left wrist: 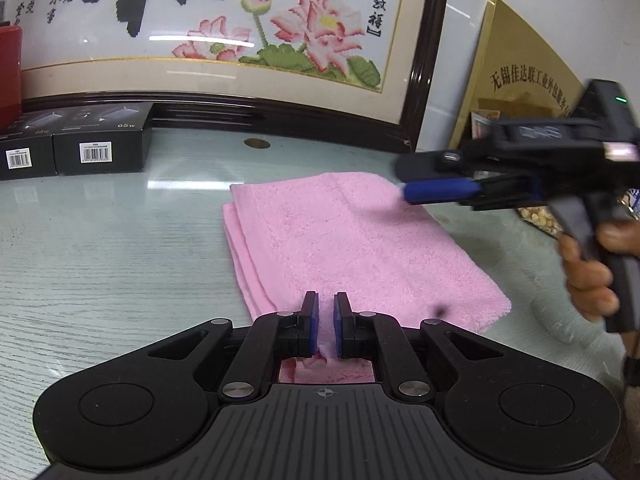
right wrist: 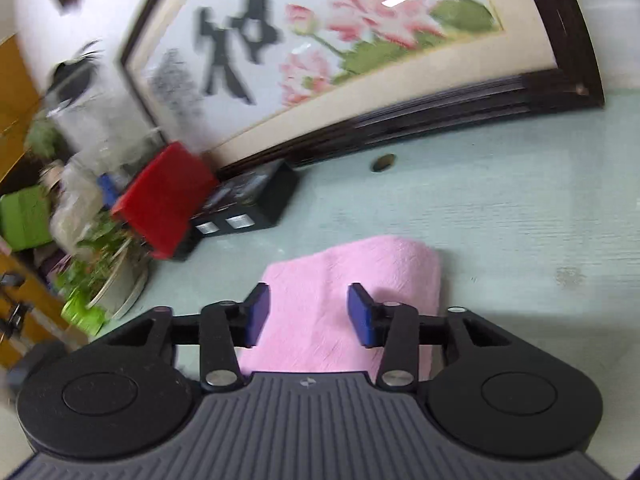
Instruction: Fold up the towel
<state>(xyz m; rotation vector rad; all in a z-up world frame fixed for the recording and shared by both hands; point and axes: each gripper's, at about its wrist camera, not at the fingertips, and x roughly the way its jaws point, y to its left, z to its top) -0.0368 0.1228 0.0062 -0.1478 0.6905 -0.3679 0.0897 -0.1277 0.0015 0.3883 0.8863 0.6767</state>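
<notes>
A pink towel lies folded in layers on the pale green table. My left gripper is shut on the towel's near edge, with a pinch of pink cloth between its blue pads. My right gripper is open and empty, hovering just above the towel. In the left wrist view the right gripper comes in from the right over the towel's far right corner, held by a hand.
A large framed lotus embroidery leans at the back of the table. Black boxes and a red box stand at the back left. A gold plaque stands at the right. Potted plants sit beyond the table's left edge.
</notes>
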